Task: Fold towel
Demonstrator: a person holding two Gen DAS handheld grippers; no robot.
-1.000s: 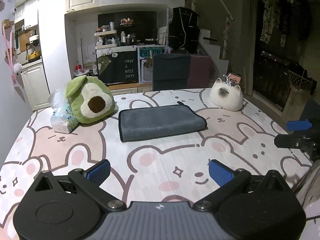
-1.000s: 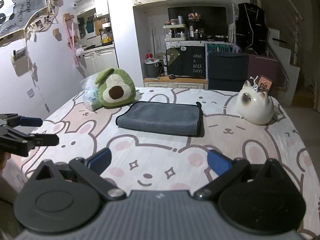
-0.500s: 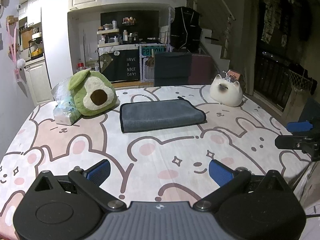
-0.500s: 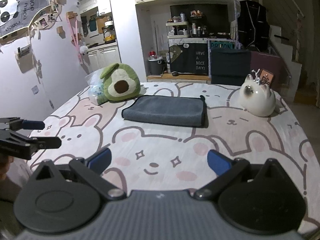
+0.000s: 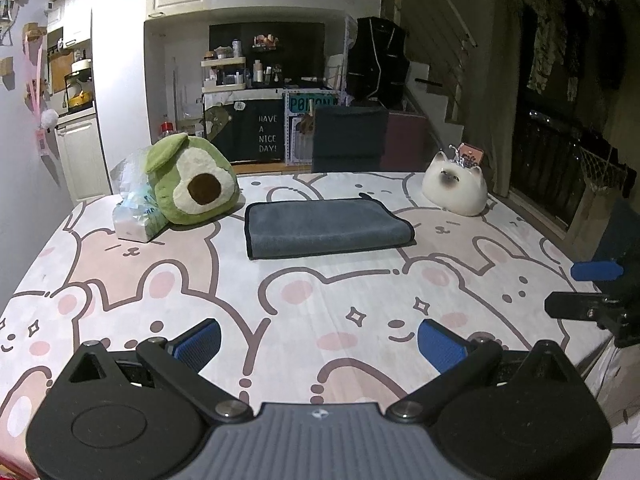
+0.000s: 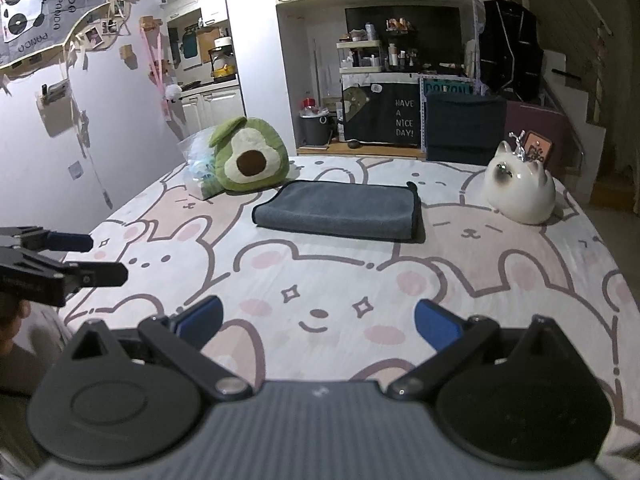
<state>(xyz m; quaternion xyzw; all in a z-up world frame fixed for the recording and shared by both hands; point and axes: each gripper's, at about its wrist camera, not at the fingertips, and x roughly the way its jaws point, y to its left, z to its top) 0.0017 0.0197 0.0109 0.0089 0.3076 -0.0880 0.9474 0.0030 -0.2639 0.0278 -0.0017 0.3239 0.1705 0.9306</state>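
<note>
A grey towel [image 5: 326, 228] lies folded into a flat rectangle on the bear-print table cover, far from both grippers; it also shows in the right wrist view [image 6: 340, 210]. My left gripper [image 5: 319, 342] is open and empty, held near the front edge of the table. My right gripper [image 6: 318, 324] is open and empty, also near the front edge. The right gripper shows at the right edge of the left wrist view [image 5: 592, 288]; the left gripper shows at the left edge of the right wrist view [image 6: 80, 258].
A green avocado plush [image 5: 190, 182] and a plastic-wrapped tissue pack [image 5: 136, 216] sit left of the towel. A white cat-shaped ornament [image 5: 456, 190] sits to its right. The table cover [image 5: 320, 292] lies bare between the grippers and the towel. A dark chair [image 5: 348, 140] stands behind.
Both grippers have drawn back and up from the towel, so it looks smaller and farther. The towel has not moved. Both stay open.
</note>
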